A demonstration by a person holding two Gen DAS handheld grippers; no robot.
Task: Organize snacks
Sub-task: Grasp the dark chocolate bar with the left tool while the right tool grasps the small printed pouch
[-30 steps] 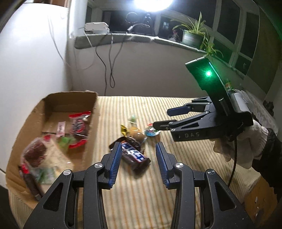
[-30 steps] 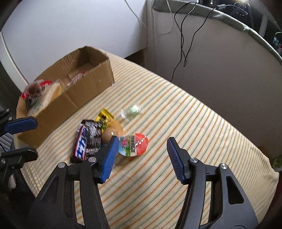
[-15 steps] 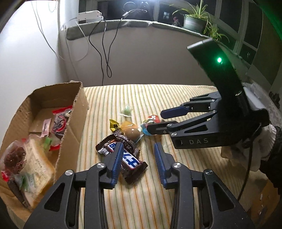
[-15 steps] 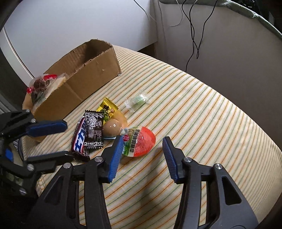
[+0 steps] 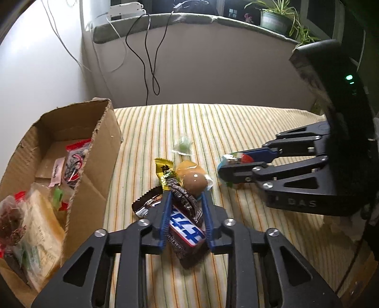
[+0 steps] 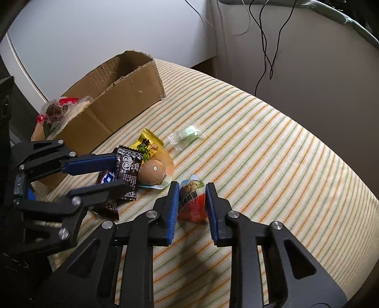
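My left gripper [image 5: 185, 201] is shut on a chocolate bar [image 5: 186, 228] in a dark wrapper with a blue and white label; a second dark wrapper [image 5: 187, 201] lies across it. My right gripper [image 6: 191, 189] is shut on a red and green egg packet [image 6: 191, 201]; the packet also shows in the left wrist view [image 5: 233, 158]. Next to them on the striped cloth lie a brown packed egg [image 6: 152, 175], a yellow packet [image 6: 146, 144] and a clear green candy [image 6: 187, 136]. A cardboard box [image 5: 104, 151] with several snacks stands at the left.
The striped cloth [image 6: 272, 165] covers a cushioned surface that drops off at the right and front. A wall with hanging black cables [image 5: 151, 59] is behind. A sill with a potted plant [image 5: 276, 22] runs above it.
Both grippers moved forward and down and closed: the left onto the chocolate bar, the right onto the red and green packet.
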